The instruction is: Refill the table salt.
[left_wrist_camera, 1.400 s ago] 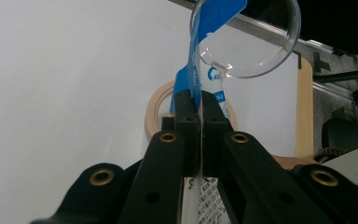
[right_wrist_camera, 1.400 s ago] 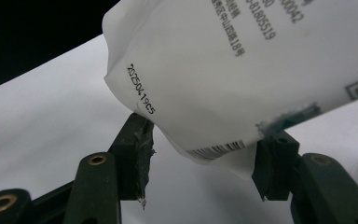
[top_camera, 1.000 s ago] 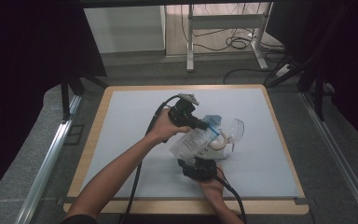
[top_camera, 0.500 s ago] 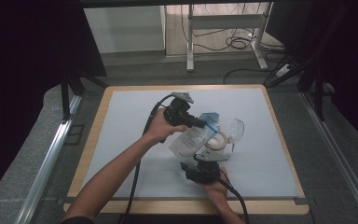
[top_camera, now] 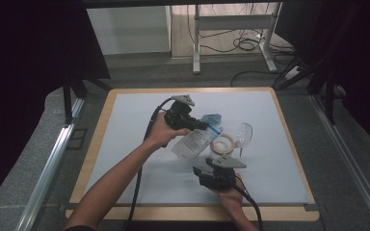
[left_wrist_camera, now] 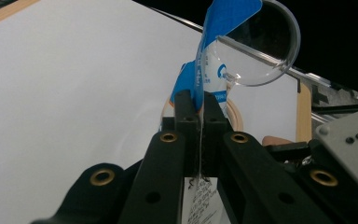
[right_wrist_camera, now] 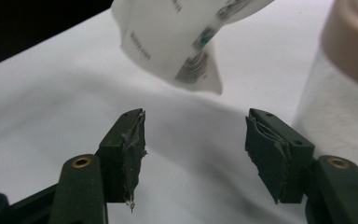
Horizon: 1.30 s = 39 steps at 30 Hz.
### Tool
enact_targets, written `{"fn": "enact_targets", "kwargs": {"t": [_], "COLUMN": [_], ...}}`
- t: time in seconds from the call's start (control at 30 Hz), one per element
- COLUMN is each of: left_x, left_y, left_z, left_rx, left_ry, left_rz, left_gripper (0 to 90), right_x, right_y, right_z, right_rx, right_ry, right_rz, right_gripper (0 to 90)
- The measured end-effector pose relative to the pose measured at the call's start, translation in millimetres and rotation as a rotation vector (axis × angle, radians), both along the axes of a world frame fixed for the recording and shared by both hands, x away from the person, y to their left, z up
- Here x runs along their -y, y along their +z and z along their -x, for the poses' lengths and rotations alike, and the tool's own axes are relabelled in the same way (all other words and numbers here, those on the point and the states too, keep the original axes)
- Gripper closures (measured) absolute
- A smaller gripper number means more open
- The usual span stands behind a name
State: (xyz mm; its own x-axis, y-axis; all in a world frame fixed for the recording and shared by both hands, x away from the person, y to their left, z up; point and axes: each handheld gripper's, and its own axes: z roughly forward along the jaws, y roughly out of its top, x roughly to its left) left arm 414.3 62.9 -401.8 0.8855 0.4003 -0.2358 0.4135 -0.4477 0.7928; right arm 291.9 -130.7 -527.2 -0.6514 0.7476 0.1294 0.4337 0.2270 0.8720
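Note:
A clear plastic pouch (top_camera: 193, 142) with a blue top strip (top_camera: 213, 120) and a white printed label hangs tilted over the white mat. My left gripper (top_camera: 204, 126) is shut on its blue upper edge (left_wrist_camera: 210, 28), the film pinched between the jaws (left_wrist_camera: 200, 100). A tan tubing coil (top_camera: 221, 144) and a clear plastic cup piece (top_camera: 244, 134) lie by the pouch; whether they are inside it I cannot tell. My right gripper (top_camera: 200, 169) sits near the front edge just below the pouch's lower corner (right_wrist_camera: 177, 44), its jaws (right_wrist_camera: 196, 158) open with nothing between them.
The white mat (top_camera: 125, 144) lies on a wood-edged board (top_camera: 94, 159). Metal rails (top_camera: 48, 163) run along both sides. Cables trail from both grippers toward the front edge. Table legs and cords (top_camera: 241, 45) stand on the floor beyond.
The right gripper has edged slightly to the right below the pouch. The left gripper keeps the same hold on the pouch's top.

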Motion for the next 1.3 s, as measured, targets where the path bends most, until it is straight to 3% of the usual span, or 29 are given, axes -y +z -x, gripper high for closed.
{"fn": "enact_targets", "kwargs": {"t": [0.37, 0.73, 0.9, 1.03, 1.3], "left_x": [-23.6, -61.9, -75.2, -87.7, -109.2], "left_y": [-0.5, -4.9, -12.6, -19.1, -29.7], "left_z": [-0.6, -12.3, -20.6, -26.3, -26.1], "left_rx": [0.036, 0.038, 0.042, 0.048, 0.078], "left_ry": [0.079, 0.190, 0.242, 0.285, 0.370], "left_rz": [0.025, 0.072, 0.056, 0.068, 0.063], "left_gripper": [89.2, 89.1, 89.1, 89.2, 89.1], "right_x": [4.6, 7.0, 5.1, 4.1, 3.6], "right_y": [4.1, 4.9, 2.8, 1.6, 0.2], "right_z": [-0.4, -1.1, -1.0, -1.1, -1.5], "right_rx": [0.016, 0.022, 0.014, 0.011, 0.005], "right_ry": [-0.003, -0.007, -0.001, 0.002, 0.005], "right_rz": [-0.016, -0.020, -0.017, -0.015, -0.015], "right_gripper": [38.0, 38.0, 38.0, 38.0, 38.0]}}
